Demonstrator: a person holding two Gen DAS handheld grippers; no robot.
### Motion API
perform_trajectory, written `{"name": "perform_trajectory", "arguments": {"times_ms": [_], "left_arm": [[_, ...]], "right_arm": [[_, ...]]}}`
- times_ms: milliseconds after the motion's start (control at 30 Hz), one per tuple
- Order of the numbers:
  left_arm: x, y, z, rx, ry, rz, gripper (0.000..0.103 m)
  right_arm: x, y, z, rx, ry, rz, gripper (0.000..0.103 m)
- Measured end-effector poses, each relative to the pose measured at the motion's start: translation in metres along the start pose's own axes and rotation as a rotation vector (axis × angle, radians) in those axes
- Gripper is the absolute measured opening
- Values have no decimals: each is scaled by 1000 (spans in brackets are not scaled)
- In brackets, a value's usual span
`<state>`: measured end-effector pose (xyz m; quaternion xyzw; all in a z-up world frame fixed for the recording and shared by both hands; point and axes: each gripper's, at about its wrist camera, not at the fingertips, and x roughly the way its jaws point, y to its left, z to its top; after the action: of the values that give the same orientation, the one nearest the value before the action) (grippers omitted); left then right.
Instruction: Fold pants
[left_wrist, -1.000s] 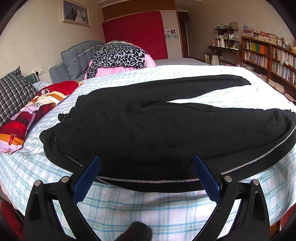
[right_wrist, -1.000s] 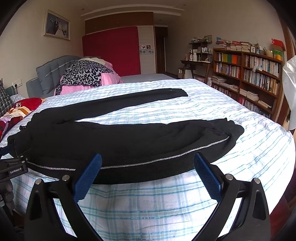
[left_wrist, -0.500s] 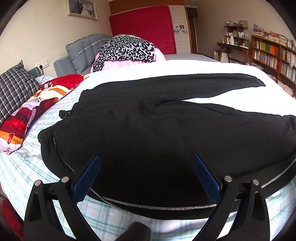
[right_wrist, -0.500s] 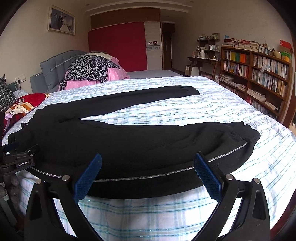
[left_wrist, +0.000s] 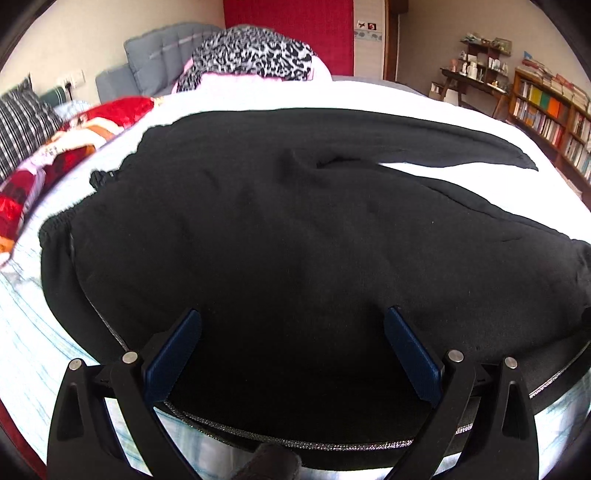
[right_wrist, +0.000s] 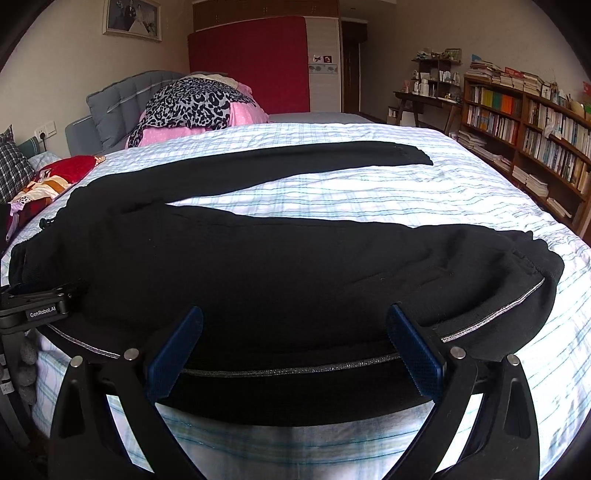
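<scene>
Left gripper (right_wrist: 37, 306) closer, "GenRobot.AI" legible.

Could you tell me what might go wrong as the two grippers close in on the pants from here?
The left gripper is open over thick black pants near the waistband, so it might pinch the bed sheet too. The legs lie splayed apart, so folding could leave them misaligned. The right gripper sits over the near leg's edge; it may catch only one layer.

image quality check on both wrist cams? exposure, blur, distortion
Left wrist: bed sheet blown out to near white beyond the black pants, edges slightly motion-blurred. Right wrist: sharper, the sheet's plaid lines readable, bookshelf legible. Both: strong fisheye bowing, dark corner vignette, pants nearly textureless black.
</scene>
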<state>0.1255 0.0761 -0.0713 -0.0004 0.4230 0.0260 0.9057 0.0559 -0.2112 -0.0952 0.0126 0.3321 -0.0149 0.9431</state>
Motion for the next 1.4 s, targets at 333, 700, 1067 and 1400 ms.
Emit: {"name": "perform_trajectory", "arguments": {"times_ms": [333, 700, 1067, 1400], "left_arm": [[1, 22, -1, 5, 67, -156, 98], [-18, 68, 46, -30, -43, -99, 98], [14, 152, 139, -155, -77, 55, 97], [102, 218, 206, -244, 37, 74, 85]], "right_arm": [[25, -3, -8, 1, 113, 16, 100], [27, -5, 2, -30, 208, 47, 100], [32, 2, 43, -33, 153, 53, 100], [62, 5, 68, -36, 169, 49, 100]]}}
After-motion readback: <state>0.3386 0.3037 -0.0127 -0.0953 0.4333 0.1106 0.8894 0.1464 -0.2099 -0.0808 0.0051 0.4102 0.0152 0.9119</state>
